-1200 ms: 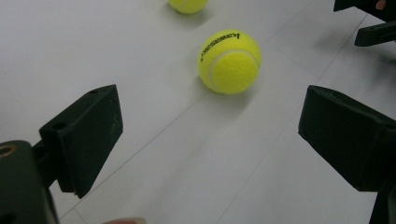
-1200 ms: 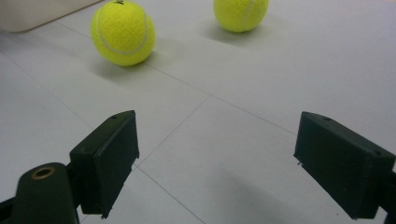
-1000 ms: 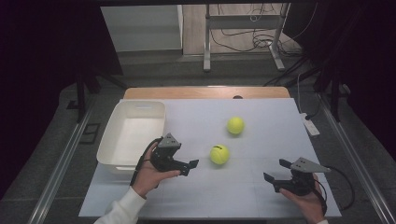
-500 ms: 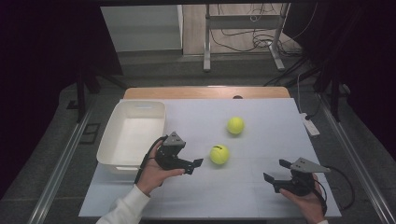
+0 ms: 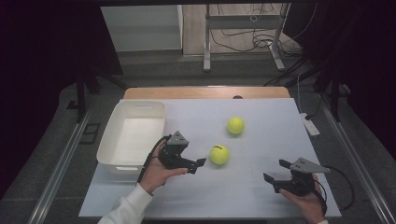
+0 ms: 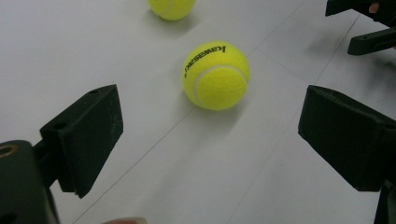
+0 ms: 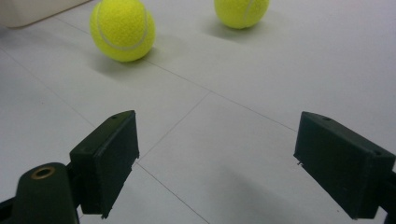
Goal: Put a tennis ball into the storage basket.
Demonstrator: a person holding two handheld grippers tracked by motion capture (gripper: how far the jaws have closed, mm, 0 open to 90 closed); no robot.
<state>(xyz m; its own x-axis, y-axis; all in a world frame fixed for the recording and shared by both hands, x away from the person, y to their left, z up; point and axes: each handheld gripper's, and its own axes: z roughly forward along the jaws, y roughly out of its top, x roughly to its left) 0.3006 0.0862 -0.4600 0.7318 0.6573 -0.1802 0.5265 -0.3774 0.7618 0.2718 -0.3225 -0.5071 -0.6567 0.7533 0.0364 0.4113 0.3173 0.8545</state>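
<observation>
On the left sits the white bin [image 5: 131,135], and just beside it the left gripper [image 5: 200,164] is low over the table [image 5: 261,196], jaws spread wide, lined up on the near ball [image 5: 219,154], which lies just ahead, untouched. Best to slide forward until the jaws straddle its middle, then squeeze gently so it cannot roll away. The far ball [image 5: 235,125] waits beyond. Over on the right, the right gripper [image 5: 275,171] is spread too, holding nothing.
</observation>
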